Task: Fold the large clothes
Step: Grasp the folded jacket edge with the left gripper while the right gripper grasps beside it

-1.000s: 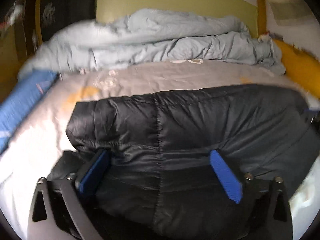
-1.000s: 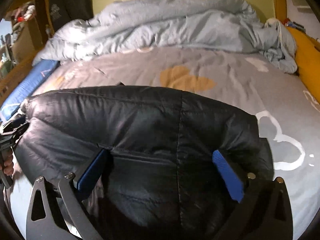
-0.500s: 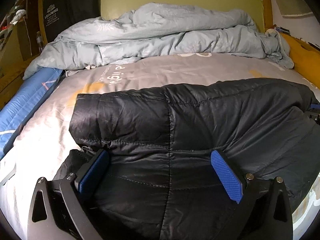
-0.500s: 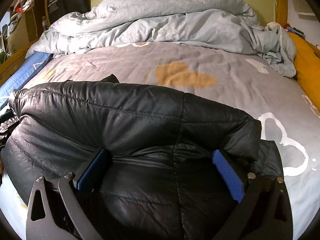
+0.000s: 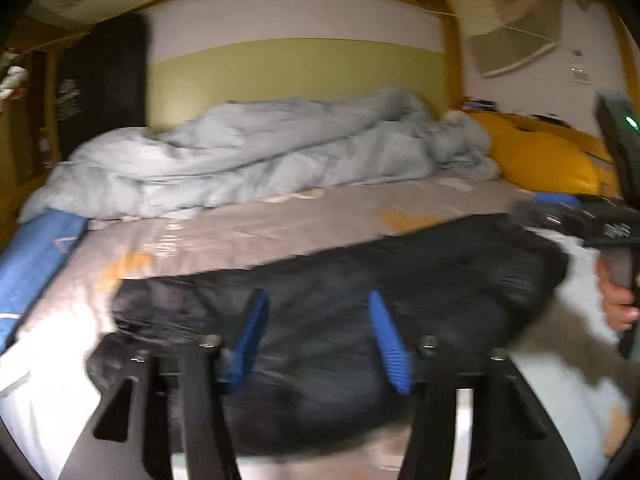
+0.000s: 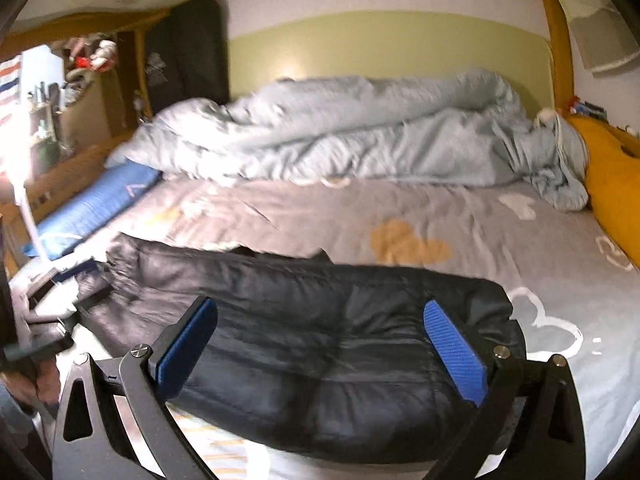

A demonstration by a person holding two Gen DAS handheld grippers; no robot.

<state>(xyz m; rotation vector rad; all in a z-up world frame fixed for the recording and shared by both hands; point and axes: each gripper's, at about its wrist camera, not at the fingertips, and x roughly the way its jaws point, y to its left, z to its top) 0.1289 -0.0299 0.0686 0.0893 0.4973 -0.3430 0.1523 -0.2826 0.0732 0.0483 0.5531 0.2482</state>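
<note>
A black puffer jacket (image 5: 340, 320) lies folded into a long bundle across the near part of the bed; it also shows in the right wrist view (image 6: 320, 344). My left gripper (image 5: 316, 320) is open and empty, raised above the jacket's left part, its blue pads apart. My right gripper (image 6: 320, 344) is open and empty above the jacket's right end. The right gripper also shows at the right edge of the left wrist view (image 5: 592, 220), held by a hand. The left wrist view is blurred.
The grey bedsheet (image 6: 400, 216) with heart prints spreads beyond the jacket. A crumpled light-blue duvet (image 6: 360, 136) lies at the headboard. A yellow pillow (image 6: 612, 176) is on the right, a blue mat (image 6: 92, 208) along the left edge.
Both grippers have lifted up and back off the jacket, so more of the room shows. The left gripper's fingers have narrowed somewhat. The jacket lies flatter on the bed.
</note>
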